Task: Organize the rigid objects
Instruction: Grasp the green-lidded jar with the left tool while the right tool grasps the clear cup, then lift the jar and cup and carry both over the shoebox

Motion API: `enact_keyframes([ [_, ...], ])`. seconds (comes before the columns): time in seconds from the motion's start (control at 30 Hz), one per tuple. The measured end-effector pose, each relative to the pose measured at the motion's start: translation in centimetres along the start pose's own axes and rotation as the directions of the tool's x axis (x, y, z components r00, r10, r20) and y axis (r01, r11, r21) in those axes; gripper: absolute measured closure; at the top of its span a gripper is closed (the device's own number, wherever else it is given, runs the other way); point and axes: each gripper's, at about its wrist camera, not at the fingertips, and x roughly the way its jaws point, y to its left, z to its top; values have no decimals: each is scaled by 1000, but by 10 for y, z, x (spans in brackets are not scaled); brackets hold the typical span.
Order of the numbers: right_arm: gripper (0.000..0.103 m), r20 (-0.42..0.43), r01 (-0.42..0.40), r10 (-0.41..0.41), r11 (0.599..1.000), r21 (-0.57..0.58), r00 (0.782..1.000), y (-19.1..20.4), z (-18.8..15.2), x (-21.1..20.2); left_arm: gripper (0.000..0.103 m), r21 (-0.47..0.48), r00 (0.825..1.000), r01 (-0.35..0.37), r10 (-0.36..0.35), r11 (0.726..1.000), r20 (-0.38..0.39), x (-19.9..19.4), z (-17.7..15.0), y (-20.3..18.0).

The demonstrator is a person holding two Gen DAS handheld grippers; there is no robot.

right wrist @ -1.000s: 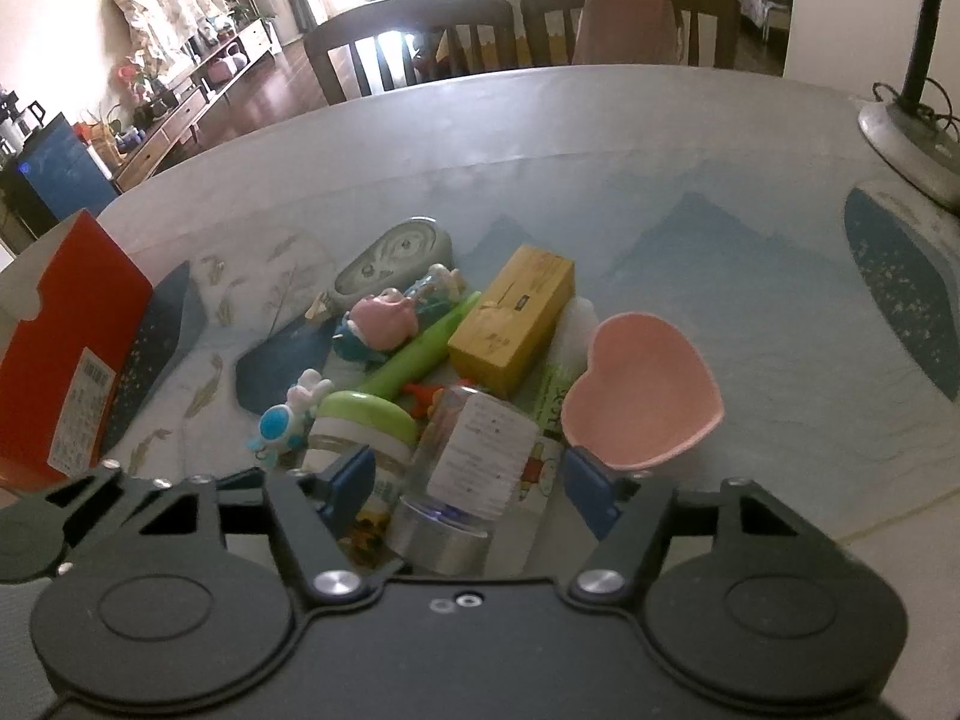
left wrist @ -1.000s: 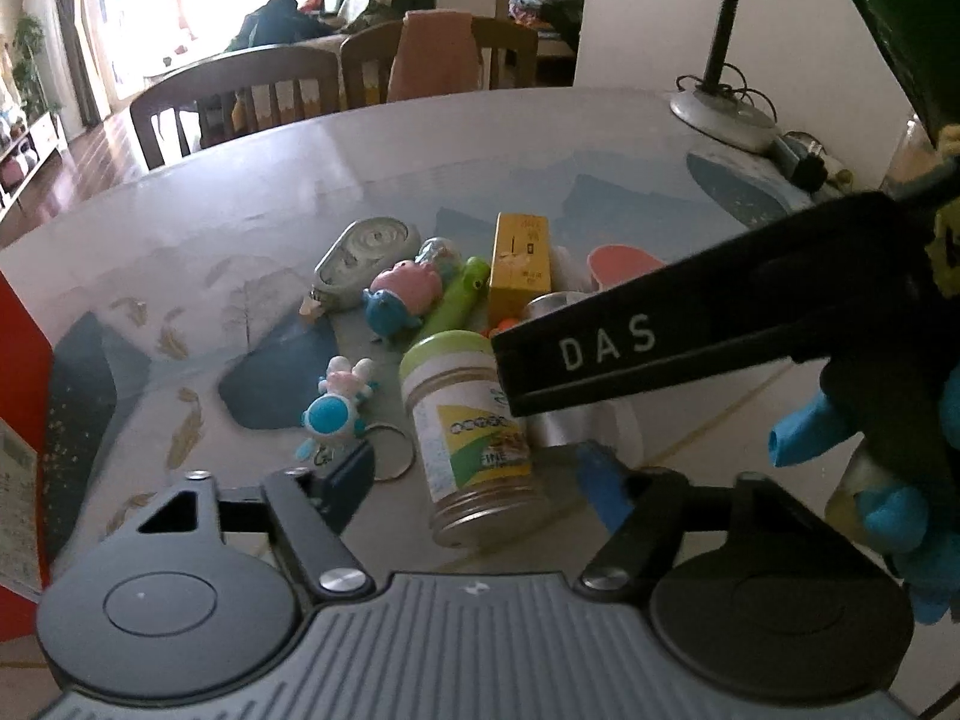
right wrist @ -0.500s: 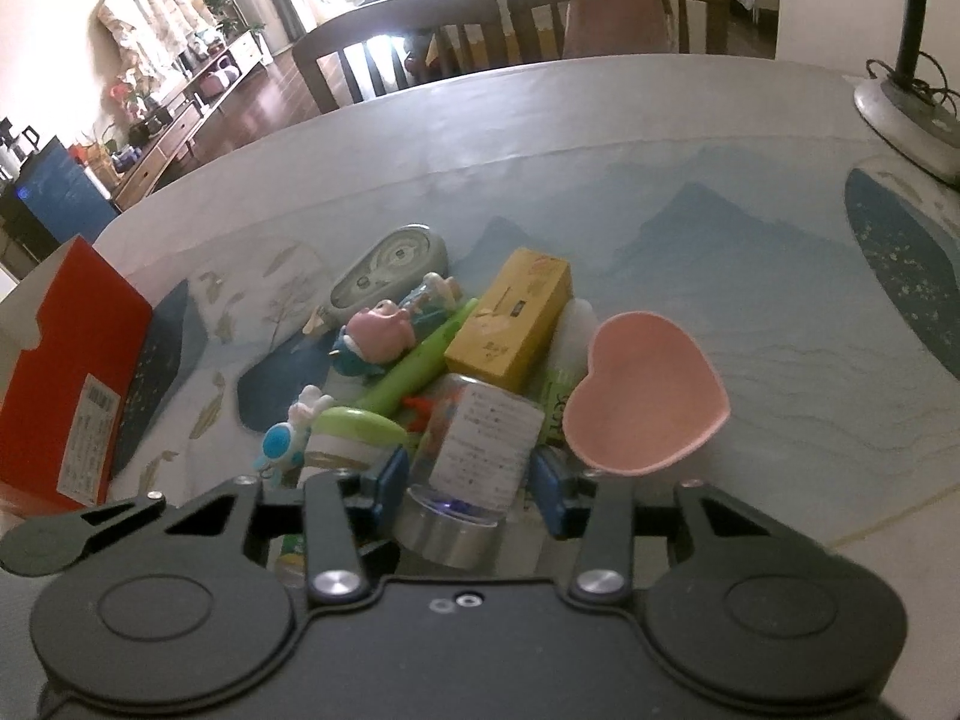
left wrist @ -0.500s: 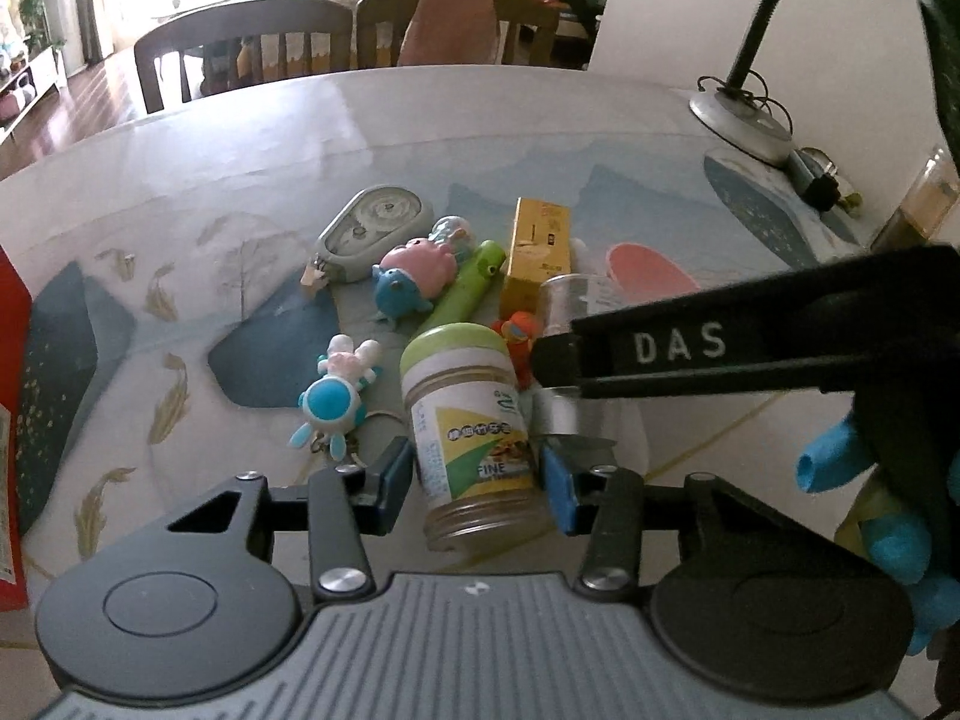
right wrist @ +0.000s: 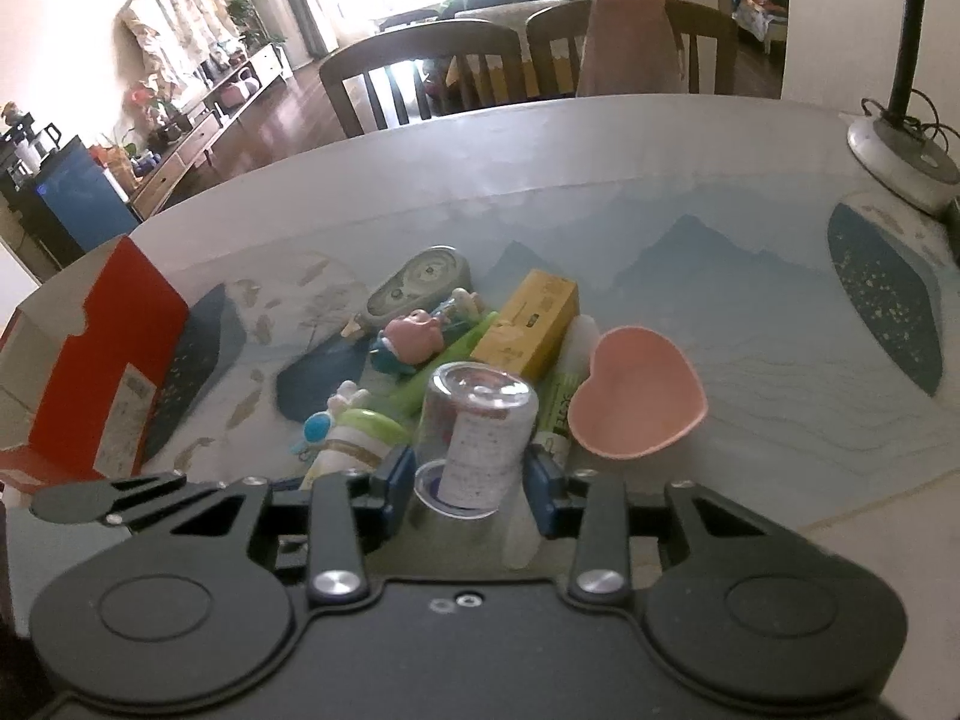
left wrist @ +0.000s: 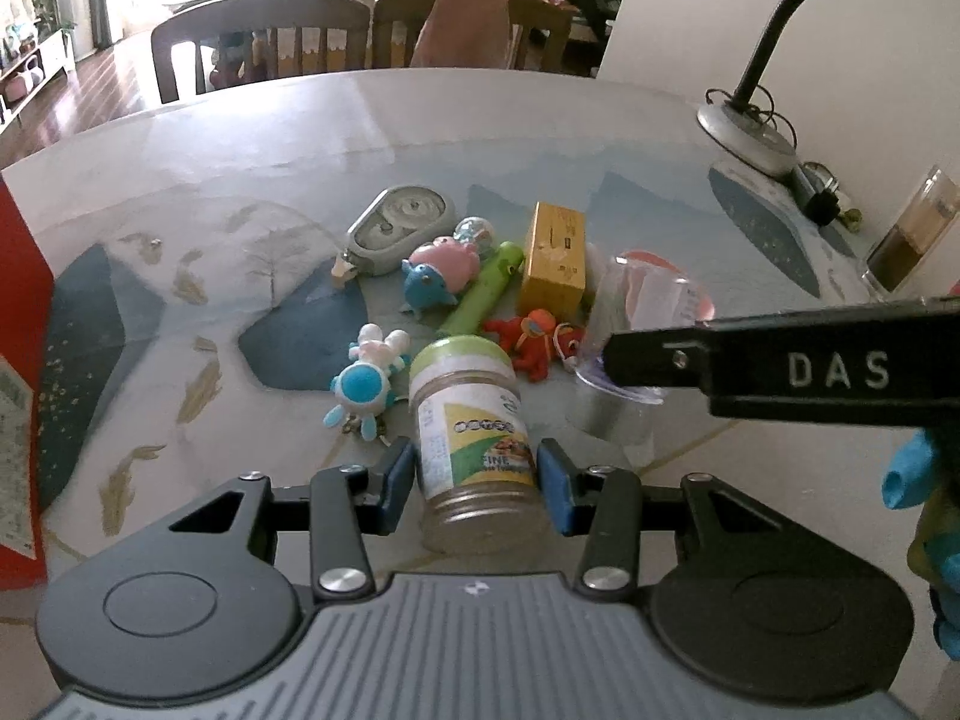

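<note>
A jar with a green lid and a yellow-green label (left wrist: 474, 420) lies on the table, its base toward me. My left gripper (left wrist: 474, 477) is shut on it, both blue pads against its sides. My right gripper (right wrist: 471, 480) holds a clear plastic jar with a white label (right wrist: 480, 420), and its jaws are closing on the jar's sides. That clear jar (left wrist: 648, 306) also shows in the left wrist view, raised off the table, with the right gripper's black finger (left wrist: 780, 369) across it.
Just beyond lies a heap: a pink heart-shaped bowl (right wrist: 636, 402), yellow box (right wrist: 528, 324), green tube (left wrist: 486, 294), pink and blue whale toy (left wrist: 441, 276), red crab toy (left wrist: 531, 339) and bunny keychain (left wrist: 366, 378). A red box (right wrist: 114, 360) stands left, a lamp base (left wrist: 747, 132) far right.
Both grippers' jaws have closed from wide apart onto their jars. The right gripper has lifted the clear jar a little. The green-lidded jar stays on the table.
</note>
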Motion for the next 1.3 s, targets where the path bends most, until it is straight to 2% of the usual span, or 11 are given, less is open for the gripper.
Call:
enact_keyframes([
  [0.7, 66, 33, -27, 28, 999, -17, 999, 37, -18, -43, 64, -87, 997, 42, -37, 995, 64, -56, -14, 38],
  [0.77, 66, 36, -30, 31, 999, -18, 999, 43, -19, -46, 98, -102, 996, 62, -55, 993, 70, -63, -15, 45],
  [0.8, 66, 37, -32, 33, 999, -19, 999, 46, -20, -48, 100, -113, 996, 72, -64, 991, 67, -67, -14, 49],
  [0.97, 65, 43, -21, 23, 999, -32, 999, 60, -21, -52, 100, -114, 995, 76, -67, 991, 80, -80, -13, 66],
  [1.1, 65, 52, -14, 14, 1000, -12, 999, 63, -24, -55, 100, -93, 990, 137, -132, 986, 55, -83, -20, 81],
  [1.17, 65, 49, -13, 13, 1000, -5, 999, 65, -25, -55, 99, -64, 985, 171, -169, 983, 33, -86, -27, 86],
  [1.3, 65, 44, -11, 11, 1000, 3, 999, 65, -29, -56, 98, 18, 981, 194, -193, 981, -10, -93, -43, 89],
])
